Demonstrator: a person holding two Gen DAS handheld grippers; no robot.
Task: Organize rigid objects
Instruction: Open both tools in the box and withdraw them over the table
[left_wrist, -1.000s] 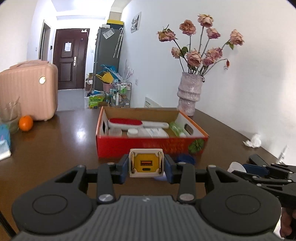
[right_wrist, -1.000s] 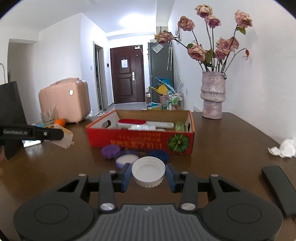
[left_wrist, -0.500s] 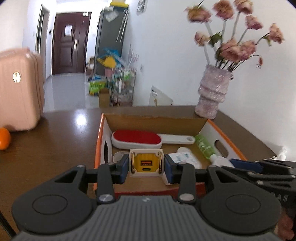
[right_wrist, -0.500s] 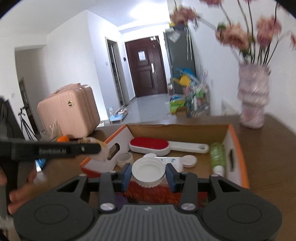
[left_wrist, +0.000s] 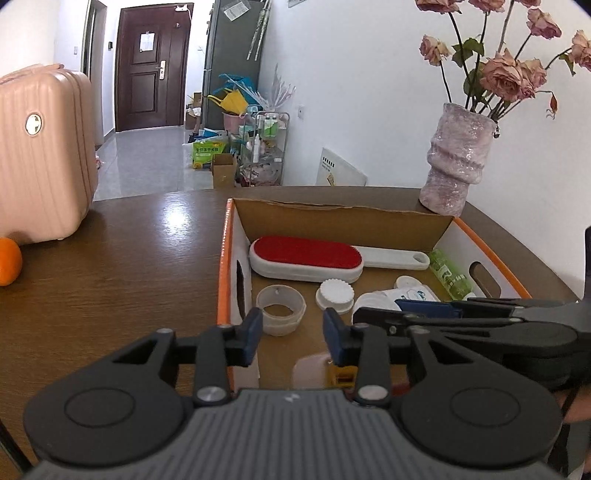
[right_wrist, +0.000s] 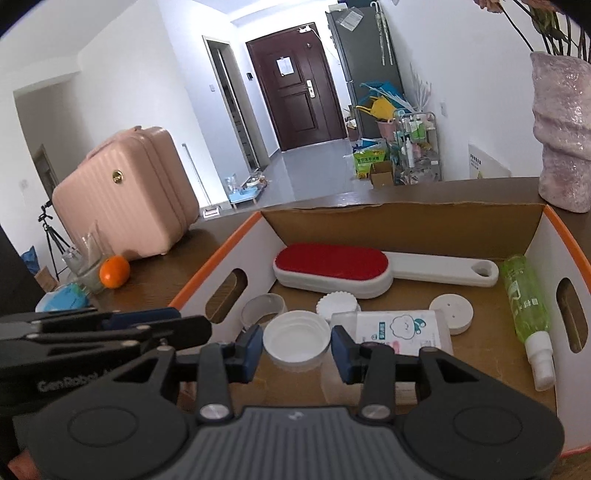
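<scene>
Filling the middle of the brown table (left_wrist: 110, 280), the orange-rimmed cardboard box (left_wrist: 227, 236) serves as the landmark. Over its near end the left gripper (left_wrist: 291, 334) is opening, nothing between its pads; the yellow-faced charger (left_wrist: 341, 374) lies below on the box floor. The right gripper (right_wrist: 297, 349) hovers there too, jaws apart around the white lid (right_wrist: 297, 338) without visibly pressing it.

Left gripper (left_wrist: 291, 336) angled downward, jaws opening, nothing pressed between the blue pads (left_wrist: 252, 334). Right gripper (right_wrist: 297, 349) tilted down likewise, jaws parted, pads (right_wrist: 341, 354) just clear on either side of what sits between them. Both held side by side, close together, each reaching into the other's view from the edge.
</scene>
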